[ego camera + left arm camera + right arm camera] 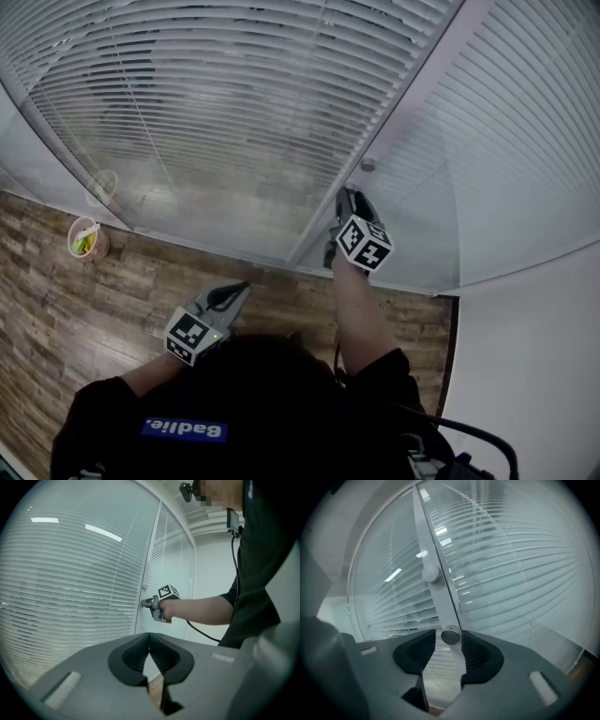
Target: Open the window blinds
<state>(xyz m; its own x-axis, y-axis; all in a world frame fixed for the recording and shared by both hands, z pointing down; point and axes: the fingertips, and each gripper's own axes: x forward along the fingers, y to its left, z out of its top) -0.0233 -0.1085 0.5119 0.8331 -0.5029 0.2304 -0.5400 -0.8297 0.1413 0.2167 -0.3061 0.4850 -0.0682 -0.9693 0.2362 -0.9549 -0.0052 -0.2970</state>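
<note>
The step in hand is judged to be the turning of the small round knob that tilts the slats. This knob is seen right between the jaws of the right gripper, near their tips. The jaws are spread apart. The knob sits close to one jaw and a gap is left at the other, so it is not being squeezed.

The knob is fixed on the white frame post, which runs up and away from between the jaws. A second knob is seen higher on the same post, past the jaw tips. The window blinds are spread out on both sides of the jaws, just beyond them. Most slats look closed, so the job is judged not done yet.

The left gripper is held low, well apart from the window. Its jaws are pressed together and nothing is held in them.

For the next move, the right jaws need to be squeezed onto the knob. Then the gripper needs to be rolled so the knob is twisted. A firm pinch is called for, because a smooth round knob can be slipped off easily.
</note>
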